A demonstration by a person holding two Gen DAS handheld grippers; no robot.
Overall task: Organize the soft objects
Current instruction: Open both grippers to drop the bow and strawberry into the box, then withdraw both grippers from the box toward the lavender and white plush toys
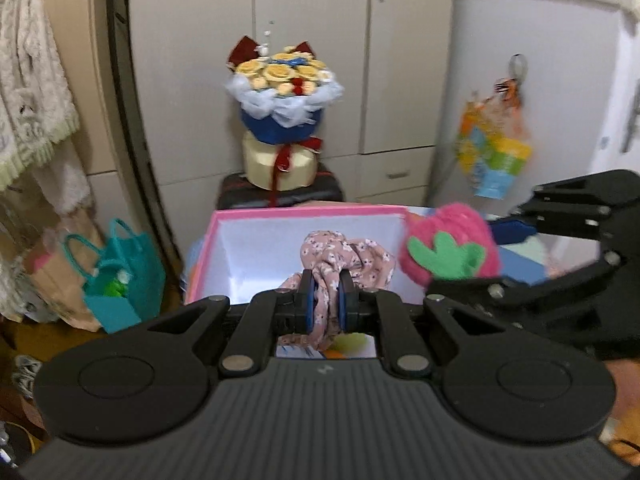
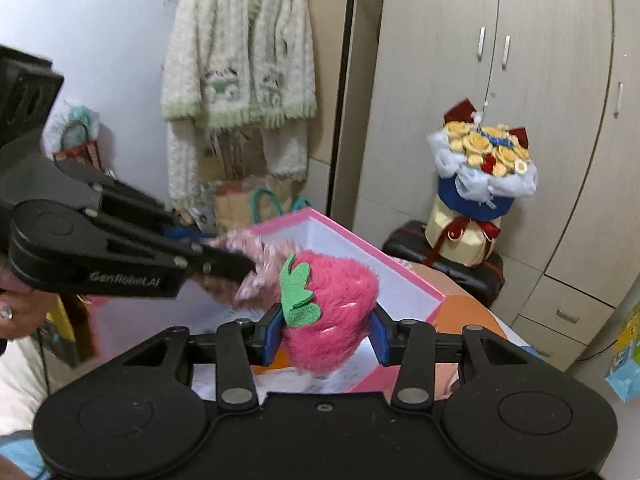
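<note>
Over the open pink box (image 1: 304, 211), the left claw (image 1: 327, 300) is clamped tight on a floral scrunchie (image 1: 340, 256), while the right claw (image 2: 326, 334), part open, pinches a plush strawberry (image 2: 332, 304). Best to lower both well inside the walls before letting go. Beyond stand a wardrobe (image 1: 312, 60), a bouquet (image 1: 284, 88) and a hanging cardigan (image 2: 240, 80).
</note>
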